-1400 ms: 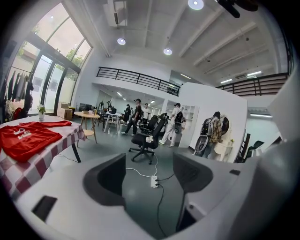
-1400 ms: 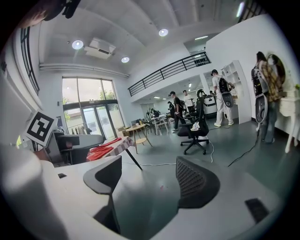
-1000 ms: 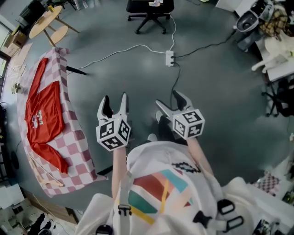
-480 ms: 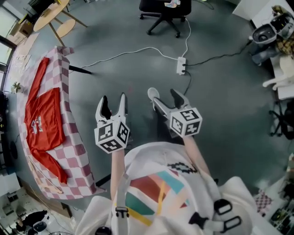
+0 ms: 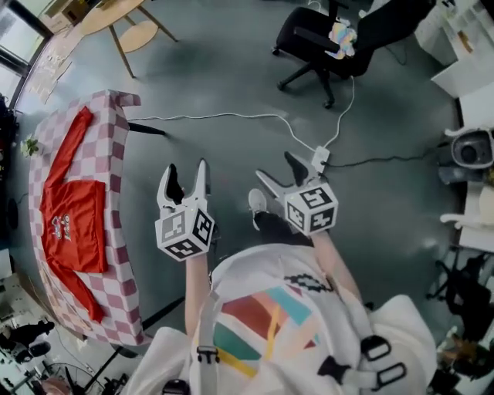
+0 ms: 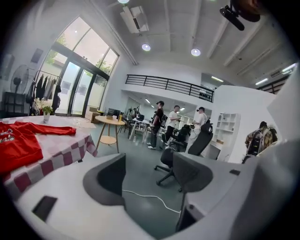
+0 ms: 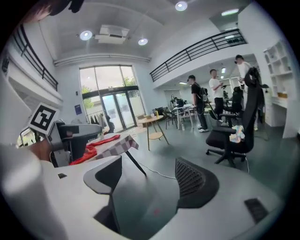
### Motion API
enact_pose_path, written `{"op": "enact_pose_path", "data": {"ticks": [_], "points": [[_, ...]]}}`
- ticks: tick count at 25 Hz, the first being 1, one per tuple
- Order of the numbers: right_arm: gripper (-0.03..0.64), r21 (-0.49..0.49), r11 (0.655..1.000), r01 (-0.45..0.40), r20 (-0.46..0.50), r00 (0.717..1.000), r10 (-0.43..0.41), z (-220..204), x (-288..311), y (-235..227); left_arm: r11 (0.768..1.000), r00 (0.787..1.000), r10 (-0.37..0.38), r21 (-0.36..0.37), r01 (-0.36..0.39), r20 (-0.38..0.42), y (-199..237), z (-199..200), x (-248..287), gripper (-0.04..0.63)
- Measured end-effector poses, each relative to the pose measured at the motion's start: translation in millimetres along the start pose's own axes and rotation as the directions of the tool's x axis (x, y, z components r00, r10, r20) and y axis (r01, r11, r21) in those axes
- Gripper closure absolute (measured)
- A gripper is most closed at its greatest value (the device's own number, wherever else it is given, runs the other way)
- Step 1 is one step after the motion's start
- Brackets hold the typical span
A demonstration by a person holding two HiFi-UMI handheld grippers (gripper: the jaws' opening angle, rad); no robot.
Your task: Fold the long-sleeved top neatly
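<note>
A red long-sleeved top [image 5: 73, 216] lies spread on a pink-and-white checked table [image 5: 123, 254] at the far left of the head view. It also shows as a red top [image 6: 16, 143] at the left edge of the left gripper view and as a red top [image 7: 96, 145] in the right gripper view. My left gripper [image 5: 185, 179] is open over the bare floor to the right of the table, well apart from the top. My right gripper [image 5: 279, 174] is open too, farther right, with nothing between its jaws.
A white cable [image 5: 231, 117] runs across the grey floor to a power strip [image 5: 318, 160]. A black office chair [image 5: 328, 42] stands at the top right. A round wooden table [image 5: 116, 11] with a stool stands at the top left. Several people [image 6: 176, 123] stand far off.
The view has swung: the table and red top now sit lower left and look smaller, and the chair has shifted right. Both grippers stay open, side by side.
</note>
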State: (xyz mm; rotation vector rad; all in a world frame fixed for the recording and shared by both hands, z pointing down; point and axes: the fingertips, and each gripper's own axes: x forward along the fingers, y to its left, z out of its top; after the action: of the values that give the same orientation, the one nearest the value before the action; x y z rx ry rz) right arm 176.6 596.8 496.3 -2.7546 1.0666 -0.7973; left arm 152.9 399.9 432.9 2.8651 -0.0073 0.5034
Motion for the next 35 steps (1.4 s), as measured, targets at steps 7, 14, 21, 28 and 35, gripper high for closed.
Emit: {"op": "enact_pose_path", "data": {"ticks": [7, 14, 21, 28, 35], "points": [[0.281, -0.153, 0.981, -0.120, -0.047, 0.992, 0.114, 55.8, 62.6, -21.3, 0.989, 0.989, 0.144, -0.036, -0.144, 0.008, 30.4, 40.9, 30.9, 0.301], [0.281, -0.187, 0.936, -0.297, -0.126, 0.953, 0.277, 66.6, 117.3, 11.5, 0.945, 0.950, 0.311, -0.117, -0.306, 0.024, 67.8, 46.3, 14.3, 0.301], [0.281, -0.278, 0.830, -0.484, -0.176, 0.875, 0.451, 88.2, 177.0, 96.8, 0.855, 0.872, 0.485, -0.245, -0.458, 0.061, 138.8, 45.0, -15.1, 0.301], [0.281, -0.356, 0.656, -0.665, -0.279, 0.746, 0.604, 98.3, 226.9, 196.4, 0.714, 0.742, 0.663, -0.386, -0.584, 0.103, 209.1, 46.7, -63.3, 0.301], [0.281, -0.361, 0.444, -0.820, -0.392, 0.565, 0.726, 82.9, 264.0, 328.8, 0.542, 0.585, 0.808, -0.477, -0.692, 0.071, 290.3, 32.6, -128.0, 0.301]]}}
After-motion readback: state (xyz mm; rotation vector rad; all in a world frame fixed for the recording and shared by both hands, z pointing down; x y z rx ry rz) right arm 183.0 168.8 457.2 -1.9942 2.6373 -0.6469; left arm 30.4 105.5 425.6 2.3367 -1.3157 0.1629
